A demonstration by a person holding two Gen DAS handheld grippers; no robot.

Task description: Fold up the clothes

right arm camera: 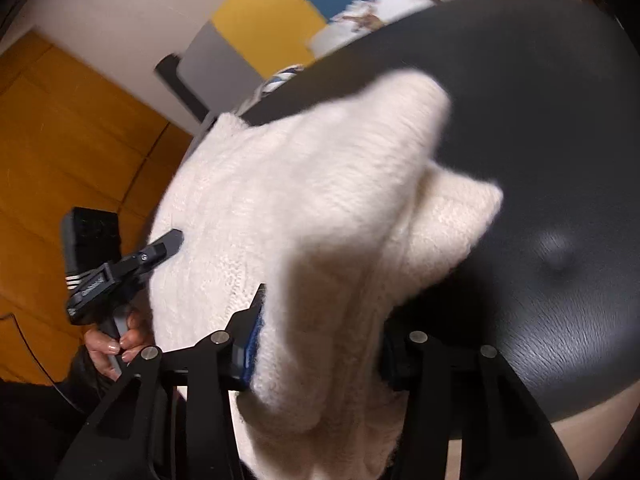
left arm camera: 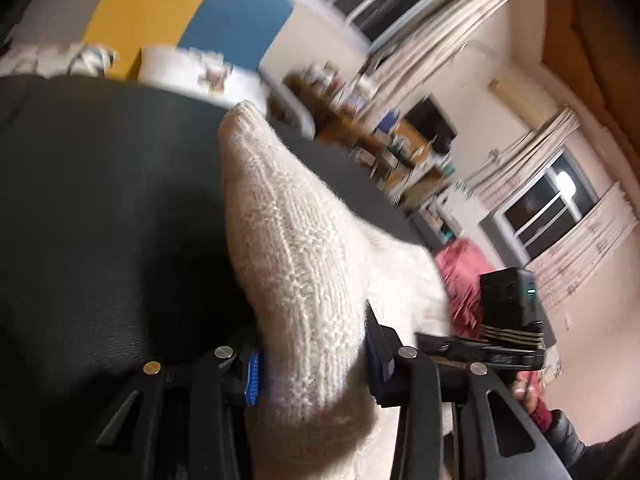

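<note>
A cream-white chunky knitted sweater [right arm camera: 304, 200] is clamped in both the left claw [left arm camera: 314, 364] and the right claw [right arm camera: 316, 344], held raised above the round black counter [right arm camera: 560, 160], presumably so a fold can be carried over.

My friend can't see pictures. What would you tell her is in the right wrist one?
The right claw pinches a fluffy cream knitted sweater over a round black table. The left claw grips its other side.

I can read no text, label, brand or number here. There is some small marking on the side of the other claw's body [left arm camera: 502, 358], but it is too blurred to read.
</note>
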